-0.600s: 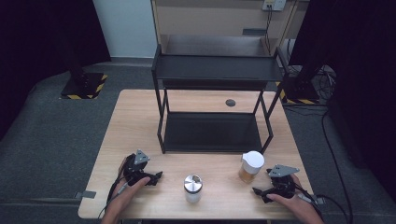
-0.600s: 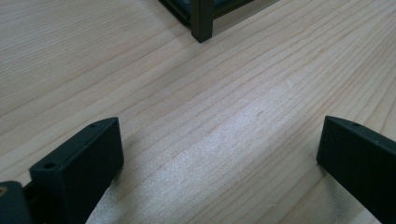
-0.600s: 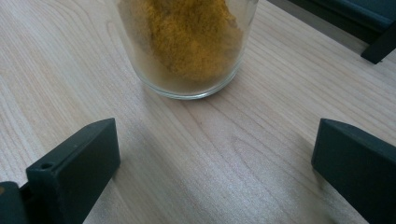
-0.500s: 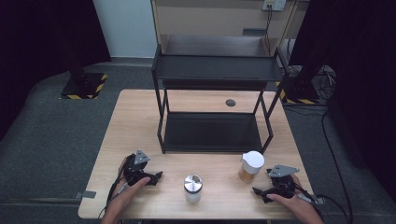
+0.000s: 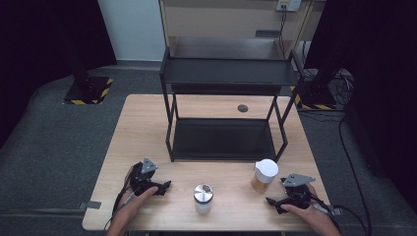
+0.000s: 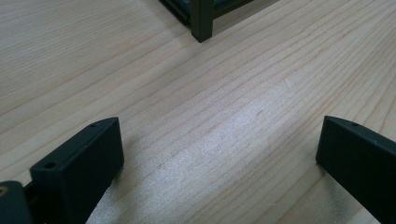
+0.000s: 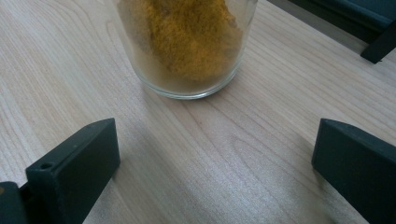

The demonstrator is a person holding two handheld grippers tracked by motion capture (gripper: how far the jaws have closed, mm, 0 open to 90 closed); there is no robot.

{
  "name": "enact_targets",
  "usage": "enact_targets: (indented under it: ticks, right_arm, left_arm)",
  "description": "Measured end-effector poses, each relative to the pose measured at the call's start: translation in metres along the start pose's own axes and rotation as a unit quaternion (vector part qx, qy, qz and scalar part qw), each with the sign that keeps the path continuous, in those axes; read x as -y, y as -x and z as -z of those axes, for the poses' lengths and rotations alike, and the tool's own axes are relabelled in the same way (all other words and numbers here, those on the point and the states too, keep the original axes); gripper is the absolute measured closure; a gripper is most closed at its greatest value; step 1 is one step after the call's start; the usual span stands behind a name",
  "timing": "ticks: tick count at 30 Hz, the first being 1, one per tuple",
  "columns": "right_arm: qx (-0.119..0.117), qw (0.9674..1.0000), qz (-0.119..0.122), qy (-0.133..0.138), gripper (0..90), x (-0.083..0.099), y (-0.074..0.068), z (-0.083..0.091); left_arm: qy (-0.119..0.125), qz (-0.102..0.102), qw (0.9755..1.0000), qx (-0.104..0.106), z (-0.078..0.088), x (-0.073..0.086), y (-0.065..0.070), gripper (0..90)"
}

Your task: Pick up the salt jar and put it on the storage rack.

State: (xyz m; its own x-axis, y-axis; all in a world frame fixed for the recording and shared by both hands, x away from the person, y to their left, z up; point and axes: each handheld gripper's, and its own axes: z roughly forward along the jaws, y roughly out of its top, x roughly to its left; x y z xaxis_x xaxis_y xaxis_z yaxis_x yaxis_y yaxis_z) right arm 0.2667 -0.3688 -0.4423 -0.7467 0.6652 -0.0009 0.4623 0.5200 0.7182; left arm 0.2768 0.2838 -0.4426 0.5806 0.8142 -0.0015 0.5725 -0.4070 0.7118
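A glass jar of yellow-orange powder with a white lid stands on the wooden table near the front right; its glass base sits just ahead of my right gripper, whose jaws are spread wide with bare wood between them. In the high view my right gripper rests on the table just right of the jar. A small jar with a silver lid stands at front centre. My left gripper lies at the front left, open, with nothing between its jaws.
A black two-tier metal rack occupies the middle and back of the table; one of its legs stands ahead of the left gripper. A dark round mark lies on the table behind the rack. Cables trail off the front edge.
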Motion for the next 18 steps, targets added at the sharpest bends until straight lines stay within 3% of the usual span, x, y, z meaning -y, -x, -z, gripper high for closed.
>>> enact_targets:
  ticks: [8,18]
  right_arm:
    - [0.0,1.0,0.0,0.0,1.8,0.0,0.0,0.0]
    - [0.0,1.0,0.0,0.0,1.8,0.0,0.0001,0.0]
  left_arm:
    - [0.006,0.006,1.0,0.006,0.0026,0.0036,-0.0021,1.0]
    - [0.006,-0.001,1.0,0.002,0.0099,0.0003,0.0021,1.3]
